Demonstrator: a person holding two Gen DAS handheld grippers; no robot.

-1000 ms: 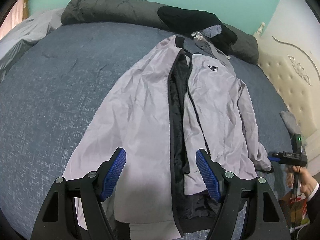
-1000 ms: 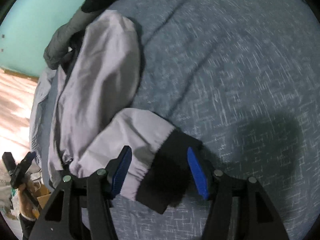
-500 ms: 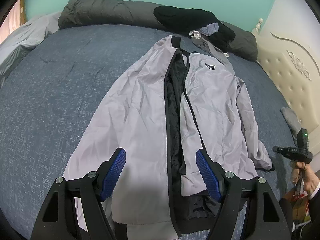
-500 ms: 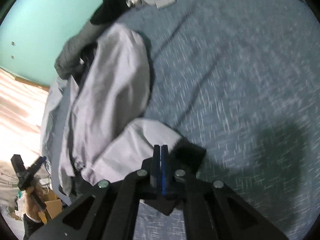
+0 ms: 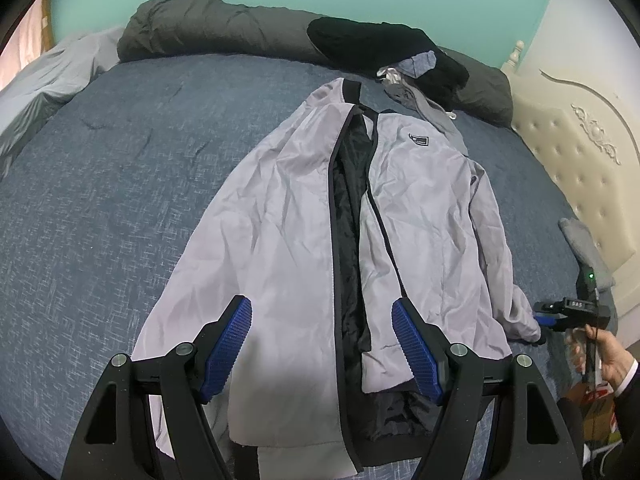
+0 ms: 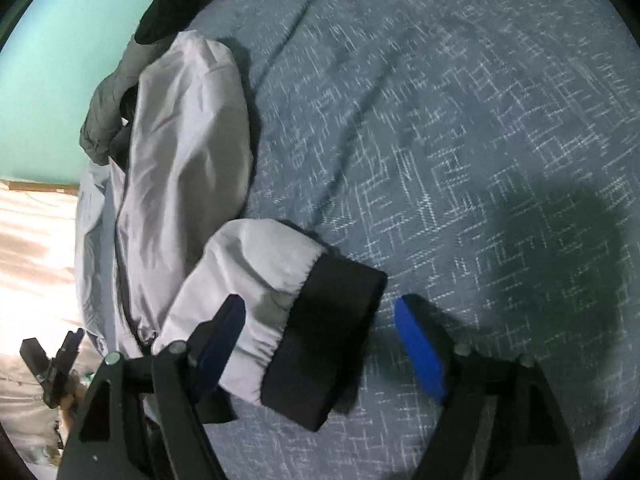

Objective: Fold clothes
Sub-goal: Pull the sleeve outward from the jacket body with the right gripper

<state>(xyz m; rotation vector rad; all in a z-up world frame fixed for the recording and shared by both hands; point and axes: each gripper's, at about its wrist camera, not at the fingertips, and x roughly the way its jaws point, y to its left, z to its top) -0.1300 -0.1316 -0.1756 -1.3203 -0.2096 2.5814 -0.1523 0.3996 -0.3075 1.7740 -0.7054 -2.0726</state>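
A light grey jacket (image 5: 280, 216) with black trim is lying front-up and unzipped on the blue patterned bedspread (image 5: 120, 184), its black lining showing down the middle. Its lower hem is running behind the left gripper (image 5: 322, 340) and out past the frame's bottom edge, so that end is cut off. The left gripper is hovering over the hem with its blue pads standing wide apart, pressing on nothing. In the right wrist view, the right gripper (image 6: 320, 338) is opening its jaws around the jacket's sleeve end, with the black ribbed cuff (image 6: 326, 340) lying between them; whether the left pad is touching the sleeve is hard to make out. A dark grey duvet (image 5: 224, 28) is bunching along the far edge, partly covered by a black garment (image 5: 372, 46).
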